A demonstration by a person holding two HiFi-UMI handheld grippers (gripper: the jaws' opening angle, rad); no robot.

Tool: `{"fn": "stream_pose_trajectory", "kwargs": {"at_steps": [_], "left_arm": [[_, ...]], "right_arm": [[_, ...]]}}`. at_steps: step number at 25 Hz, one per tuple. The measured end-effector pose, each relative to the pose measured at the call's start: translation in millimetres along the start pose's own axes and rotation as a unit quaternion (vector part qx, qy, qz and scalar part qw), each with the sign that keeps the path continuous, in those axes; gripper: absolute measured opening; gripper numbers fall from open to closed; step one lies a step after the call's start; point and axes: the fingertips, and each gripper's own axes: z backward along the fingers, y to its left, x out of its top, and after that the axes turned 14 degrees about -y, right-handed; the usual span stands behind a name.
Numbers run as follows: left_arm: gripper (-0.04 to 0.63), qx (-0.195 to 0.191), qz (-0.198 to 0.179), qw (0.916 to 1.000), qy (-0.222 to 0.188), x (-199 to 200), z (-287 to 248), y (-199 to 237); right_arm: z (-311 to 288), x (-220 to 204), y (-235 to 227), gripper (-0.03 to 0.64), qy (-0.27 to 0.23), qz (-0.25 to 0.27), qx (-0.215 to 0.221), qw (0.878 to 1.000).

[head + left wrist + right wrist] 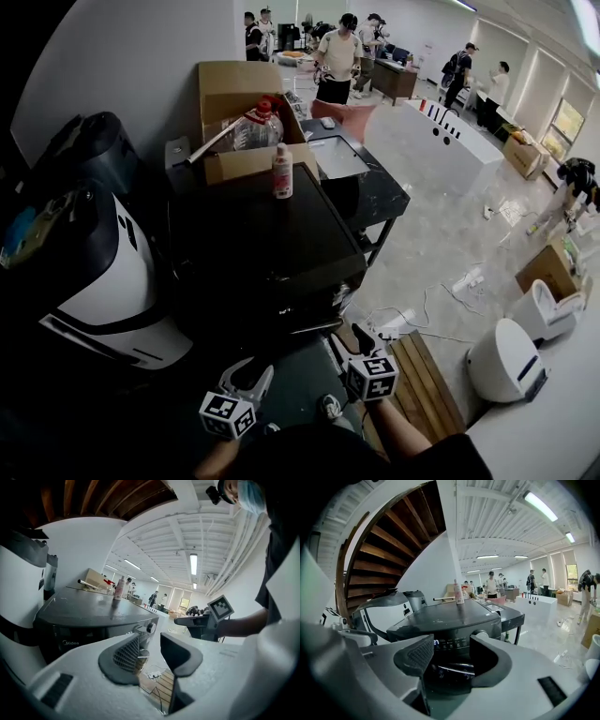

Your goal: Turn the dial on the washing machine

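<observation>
Dial beyond right hand-held gripper and left hand-held gripper, both wide, empty.

A small pink-and-white bottle is standing upright just in front of an open cardboard box, where a clear plastic jug with a red cap is lying tilted. Several people are standing at the far end of the room near a long white bathtub. Two white toilets are sitting at the right beside a wooden pallet, with white cables trailing across the pale floor.
</observation>
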Motion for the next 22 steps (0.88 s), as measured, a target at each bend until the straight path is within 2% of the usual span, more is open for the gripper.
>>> {"fn": "stream_pose_trajectory", "kwargs": {"at_steps": [10,22], "left_arm": [[0.129,-0.042,-0.002,0.9991,0.001,6,17,3],[0.077,-0.068,-0.004,0.9977,0.005,-2,38,-4]], "right_arm": [[35,2,36,0.142,-0.029,-0.002,-0.033,0.999],[70,-13,52,0.007,-0.041,-0.002,-0.068,0.997]]}}
